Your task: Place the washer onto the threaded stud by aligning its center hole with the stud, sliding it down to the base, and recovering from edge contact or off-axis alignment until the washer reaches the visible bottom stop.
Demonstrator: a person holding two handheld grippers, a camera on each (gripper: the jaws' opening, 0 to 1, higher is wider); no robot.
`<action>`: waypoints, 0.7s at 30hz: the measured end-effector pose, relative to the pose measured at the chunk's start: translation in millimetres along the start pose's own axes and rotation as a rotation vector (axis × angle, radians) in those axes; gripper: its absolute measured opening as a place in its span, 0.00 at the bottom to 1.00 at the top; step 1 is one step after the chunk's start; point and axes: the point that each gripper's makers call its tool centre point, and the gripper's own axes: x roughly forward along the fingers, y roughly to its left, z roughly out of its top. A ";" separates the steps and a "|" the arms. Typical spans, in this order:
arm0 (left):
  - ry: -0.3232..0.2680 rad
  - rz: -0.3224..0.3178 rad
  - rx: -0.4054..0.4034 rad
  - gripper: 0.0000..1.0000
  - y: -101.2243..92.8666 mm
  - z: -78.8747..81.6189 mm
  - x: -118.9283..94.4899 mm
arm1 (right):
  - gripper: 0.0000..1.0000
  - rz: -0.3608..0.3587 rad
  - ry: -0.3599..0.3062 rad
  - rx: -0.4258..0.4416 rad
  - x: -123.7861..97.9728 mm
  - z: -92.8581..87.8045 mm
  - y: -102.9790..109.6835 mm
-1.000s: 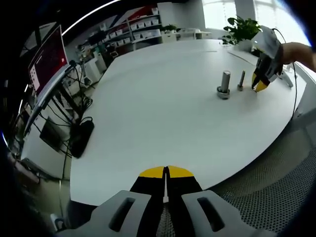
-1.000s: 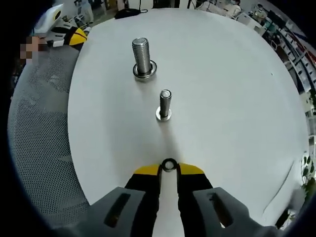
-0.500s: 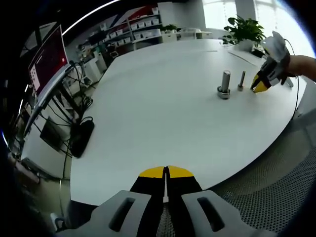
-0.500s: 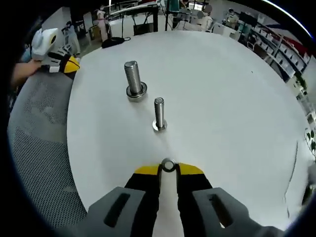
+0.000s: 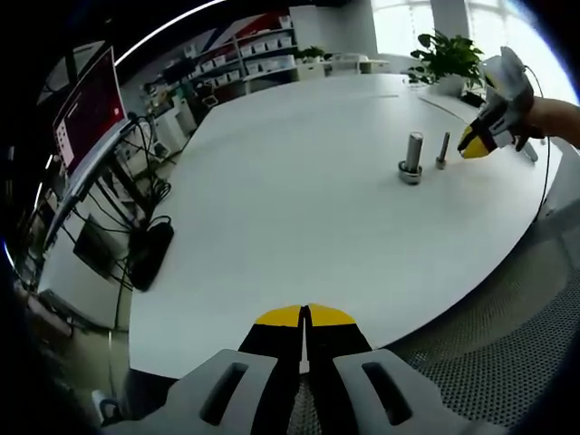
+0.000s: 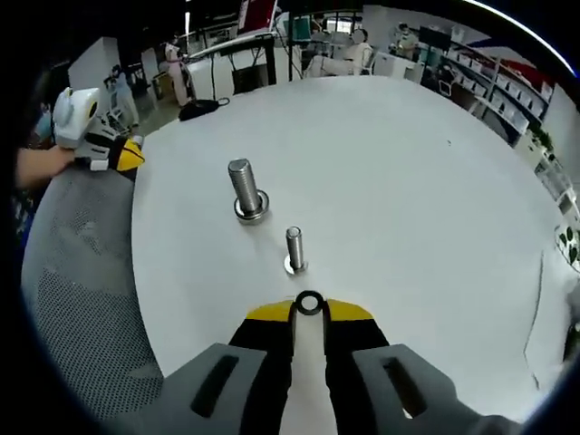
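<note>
With right gripper point(image 6: 309, 308) fingers clamped on washer point(image 6: 310, 303), held near small threaded stud point(image 6: 294, 249) on white surface point(image 6: 417, 208); left gripper point(image 5: 305, 315) fingers closed, empty.

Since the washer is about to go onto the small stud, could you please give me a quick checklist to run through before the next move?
1. Washer gripped in right tool: ok, pinched at the tips.
2. Small stud upright on table: ok.
3. Washer hole lined up over the stud: not ok, washer is short of the stud.
4. Small stud's shank free: ok; whether a washer already sits at its base, cannot tell.
5. Big stud already has a washer at its base: ok.
6. Left tool out of the way: ok, shut, at the table's edge.
</note>
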 end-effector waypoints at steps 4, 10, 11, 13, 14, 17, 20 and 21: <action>0.000 0.000 -0.001 0.00 0.1 0.1 -0.1 | 0.13 -0.001 -0.016 -0.005 -3.1 9.5 -1.8; -0.001 0.001 -0.001 0.00 0.2 0.3 -0.4 | 0.13 0.001 -0.040 -0.017 -9.8 23.5 -1.2; -0.002 0.001 -0.001 0.00 0.3 0.3 -0.4 | 0.13 0.002 -0.044 -0.019 -10.7 25.5 -1.0; -0.001 0.001 -0.001 0.00 0.4 0.3 -0.2 | 0.13 0.006 -0.048 -0.019 -12.2 29.1 0.2; -0.001 0.001 0.000 0.00 0.3 0.2 -0.3 | 0.13 0.008 -0.050 -0.021 -12.6 30.5 0.8; 0.000 0.001 -0.001 0.00 0.3 0.0 -0.1 | 0.13 0.016 -0.057 -0.026 -12.5 35.2 2.7; 0.000 0.001 0.000 0.00 0.4 -0.3 0.1 | 0.13 0.020 -0.060 -0.030 -11.9 37.9 4.9; 0.000 0.001 0.000 0.00 0.4 -0.3 0.1 | 0.13 0.018 -0.061 -0.030 -11.4 38.3 4.6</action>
